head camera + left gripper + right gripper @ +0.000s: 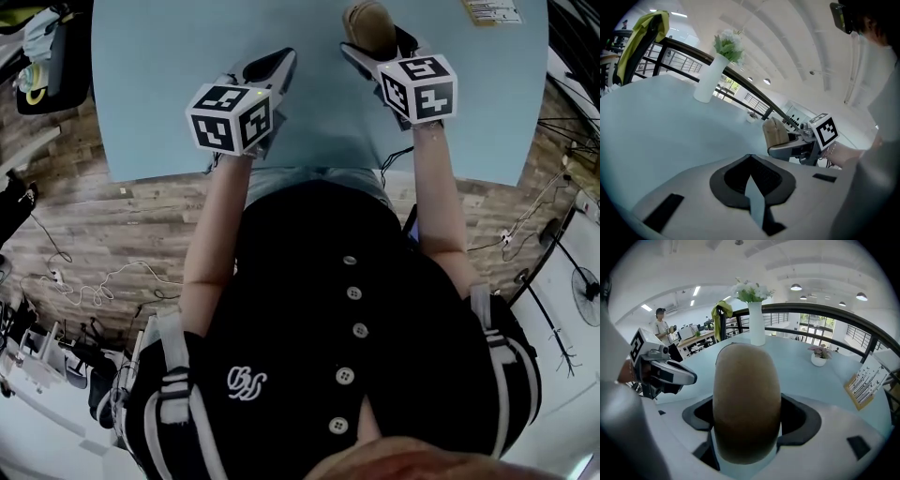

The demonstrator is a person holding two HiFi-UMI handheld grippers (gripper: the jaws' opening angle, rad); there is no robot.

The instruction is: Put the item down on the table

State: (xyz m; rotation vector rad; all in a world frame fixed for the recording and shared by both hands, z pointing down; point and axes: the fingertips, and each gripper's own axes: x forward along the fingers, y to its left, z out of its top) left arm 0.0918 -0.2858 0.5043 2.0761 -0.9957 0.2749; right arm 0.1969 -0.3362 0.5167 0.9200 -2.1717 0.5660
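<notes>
Right gripper (373, 45) clamps a smooth, tan, round-topped item (746, 408) over the pale blue table (169, 103); left gripper (751, 159), jaws together and empty, hangs over the table's near edge

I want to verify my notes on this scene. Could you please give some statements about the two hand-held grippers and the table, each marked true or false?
1. The right hand-held gripper holds a brown rounded item. True.
2. The left hand-held gripper holds an item too. False: its jaws are together with nothing between them.
3. A white vase with flowers stands on the table. True.
4. The brown rounded item lies free on the table. False: the right jaws clamp it.
</notes>
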